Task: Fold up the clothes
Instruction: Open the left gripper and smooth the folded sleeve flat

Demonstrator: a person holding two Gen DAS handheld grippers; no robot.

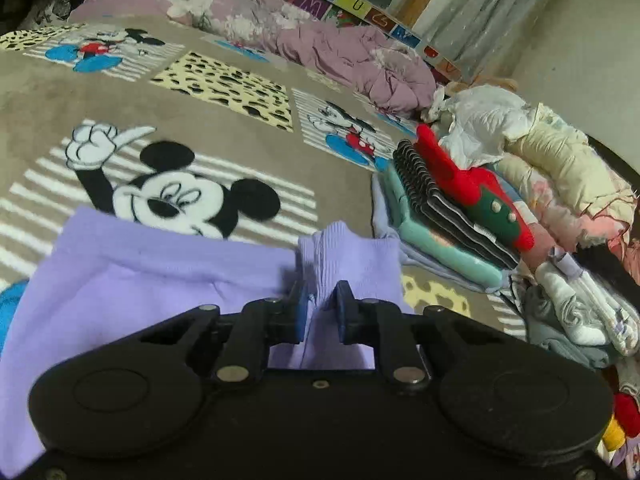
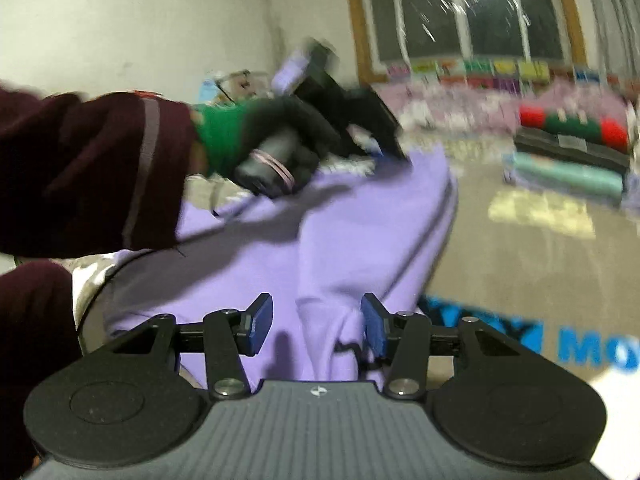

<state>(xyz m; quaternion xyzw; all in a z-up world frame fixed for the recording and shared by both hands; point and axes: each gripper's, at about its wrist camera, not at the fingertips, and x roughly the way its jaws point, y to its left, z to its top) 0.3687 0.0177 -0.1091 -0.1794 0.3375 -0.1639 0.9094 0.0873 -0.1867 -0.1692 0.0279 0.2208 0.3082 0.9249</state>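
A lilac garment [image 1: 132, 276] lies on a grey cartoon-mouse blanket [image 1: 208, 128]. My left gripper [image 1: 322, 304] is shut on its ribbed cuff [image 1: 344, 252], which bunches up between the blue pads. In the right wrist view the same garment [image 2: 328, 240] spreads ahead, and a gloved hand [image 2: 280, 136] with a dark red sleeve holds the left gripper [image 2: 394, 152] at the garment's far edge. My right gripper [image 2: 316, 326] stands open over the near part of the cloth. A raised fold touches its right pad [image 2: 374, 328], while the left pad is clear.
A stack of folded clothes [image 1: 452, 216] with a red and green item on top sits to the right on the blanket. Beyond it lie loose white and cream garments [image 1: 560, 160]. A crumpled lilac quilt [image 1: 328, 44] runs along the far side, below a window.
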